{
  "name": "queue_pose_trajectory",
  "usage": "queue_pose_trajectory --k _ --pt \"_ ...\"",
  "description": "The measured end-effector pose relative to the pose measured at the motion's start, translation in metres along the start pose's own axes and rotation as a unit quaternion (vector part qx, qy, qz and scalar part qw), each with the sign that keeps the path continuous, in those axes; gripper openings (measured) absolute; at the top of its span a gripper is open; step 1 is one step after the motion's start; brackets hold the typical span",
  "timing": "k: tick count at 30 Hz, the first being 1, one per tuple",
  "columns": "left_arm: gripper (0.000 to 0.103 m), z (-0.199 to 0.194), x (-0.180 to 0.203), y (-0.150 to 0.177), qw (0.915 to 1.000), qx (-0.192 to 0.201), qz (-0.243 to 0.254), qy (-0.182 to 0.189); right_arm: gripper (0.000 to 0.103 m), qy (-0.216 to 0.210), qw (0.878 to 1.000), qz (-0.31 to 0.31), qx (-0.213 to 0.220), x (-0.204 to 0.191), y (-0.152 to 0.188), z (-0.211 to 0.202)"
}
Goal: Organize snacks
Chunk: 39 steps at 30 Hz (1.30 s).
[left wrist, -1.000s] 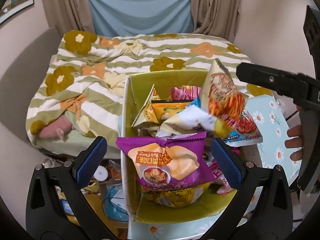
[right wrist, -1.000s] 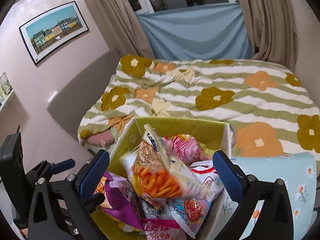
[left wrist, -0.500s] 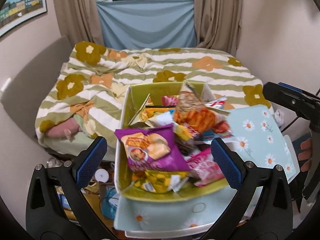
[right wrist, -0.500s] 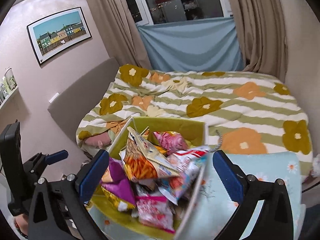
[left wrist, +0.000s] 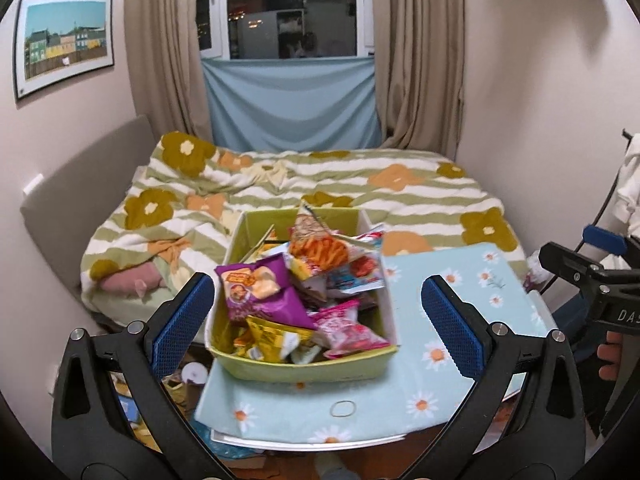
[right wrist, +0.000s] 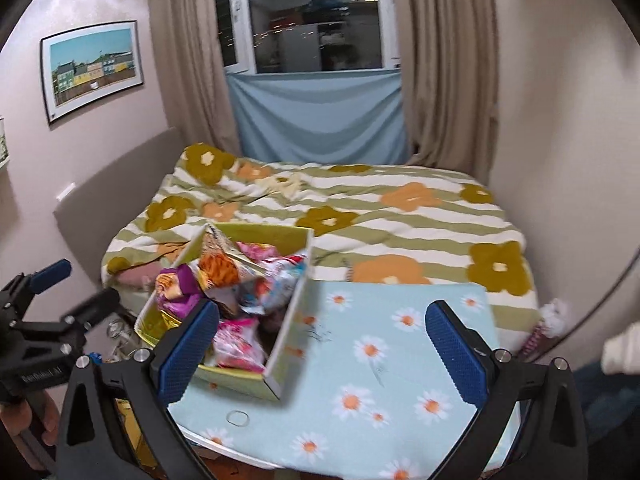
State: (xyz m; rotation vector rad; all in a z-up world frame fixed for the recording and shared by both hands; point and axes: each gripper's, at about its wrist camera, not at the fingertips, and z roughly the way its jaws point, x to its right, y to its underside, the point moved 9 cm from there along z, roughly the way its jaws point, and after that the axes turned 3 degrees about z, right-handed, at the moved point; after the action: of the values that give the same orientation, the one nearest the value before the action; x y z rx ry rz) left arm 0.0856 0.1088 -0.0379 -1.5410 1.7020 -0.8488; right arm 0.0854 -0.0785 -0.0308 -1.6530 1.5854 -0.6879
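A yellow-green cardboard box (left wrist: 304, 368) heaped with snack packets sits on the left part of a small table covered by a light-blue cloth with a daisy print (left wrist: 452, 364), just in front of a bed under a green-and-white striped quilt with orange and olive flowers (left wrist: 360, 188). On top of the heap lie a purple crisp bag (left wrist: 256, 292), an orange-and-white snack bag (left wrist: 320, 248) standing highest, a pink-and-white packet (left wrist: 348, 328) and a yellow packet (left wrist: 272, 340) near the front wall. The left gripper (left wrist: 316, 316), its blue-padded fingers spread wide and holding nothing, hangs back from the table with the box framed between its fingers. The right gripper (right wrist: 322, 340) is likewise spread wide and empty, over the bare cloth to the right of the box; its left finger covers the near corner of the box in its own view. A thin rubber band (left wrist: 343, 408) lies on the cloth in front of the box. Beyond the bed, beige curtains (left wrist: 420, 64) flank a dark window with a blue sheet (left wrist: 292, 108) hung beneath it, and a framed picture of coloured houses (left wrist: 64, 44) hangs on the left wall.
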Motion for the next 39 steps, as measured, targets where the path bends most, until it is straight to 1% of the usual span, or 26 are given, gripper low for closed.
queue_pose_trajectory --k 6,11,15,19,27,39 --pt "0.103 -0.016 0.019 0.011 0.9999 0.013 0.009 0.002 0.103 0.052 0.998 0.017 0.018 0.03 0.017 -0.029" --pt "0.103 -0.017 0.025 0.016 0.9999 0.013 0.009 0.005 0.103 0.058 0.998 0.02 0.025 0.034 0.023 -0.037" --pt "0.103 -0.018 0.025 0.018 0.9998 0.014 0.014 0.004 0.103 0.061 0.998 0.02 0.024 0.036 0.026 -0.039" --pt "0.103 -0.016 0.025 0.02 0.9998 0.01 0.011 0.01 0.103 0.067 0.997 0.023 0.023 0.037 0.029 -0.04" --pt "0.103 -0.008 0.018 0.023 0.9999 0.003 0.007 0.012 0.103 0.078 0.996 0.022 0.023 0.035 0.027 -0.038" --pt "0.103 -0.003 0.017 0.022 0.9998 0.004 0.011 0.016 0.103 0.081 0.996 0.02 0.023 0.032 0.026 -0.034"
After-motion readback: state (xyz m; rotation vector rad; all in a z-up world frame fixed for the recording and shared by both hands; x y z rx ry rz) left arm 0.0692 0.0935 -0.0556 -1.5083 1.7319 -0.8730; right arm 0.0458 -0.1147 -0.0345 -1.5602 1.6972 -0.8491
